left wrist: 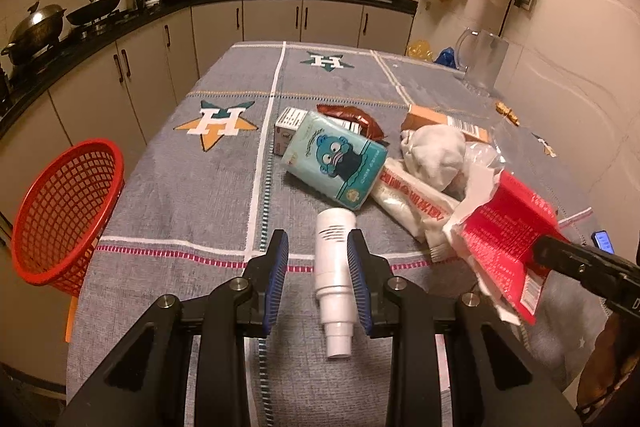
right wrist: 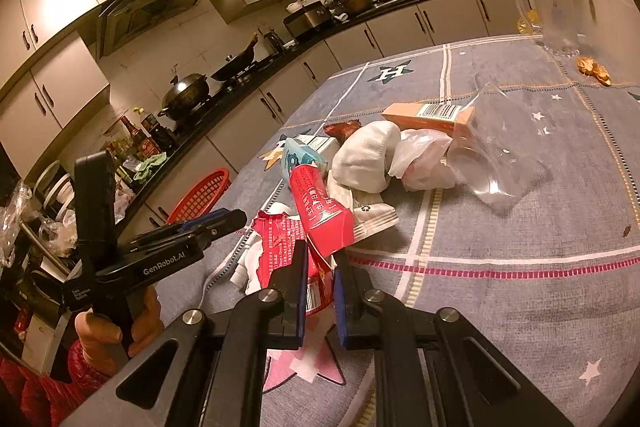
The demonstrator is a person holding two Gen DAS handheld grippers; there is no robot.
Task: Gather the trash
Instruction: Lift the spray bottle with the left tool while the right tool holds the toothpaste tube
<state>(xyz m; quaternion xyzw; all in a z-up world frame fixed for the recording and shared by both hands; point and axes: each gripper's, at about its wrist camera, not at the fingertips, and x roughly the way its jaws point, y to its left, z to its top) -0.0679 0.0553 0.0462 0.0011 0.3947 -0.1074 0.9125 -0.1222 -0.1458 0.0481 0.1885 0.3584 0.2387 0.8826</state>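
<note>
One red basket [left wrist: 68, 211] is hanging off the surface's [left wrist: 180, 195] left edge. The left claw [left wrist: 318, 279] is straddling one white plastic tube [left wrist: 335, 267], its long axis running along the fingers; whether the pads are pressing it, I cannot tell. Rightward, the right claw [right wrist: 320, 291] is clenching one torn red packet [right wrist: 296, 247], farther from the basket than the left claw's tube.
</note>
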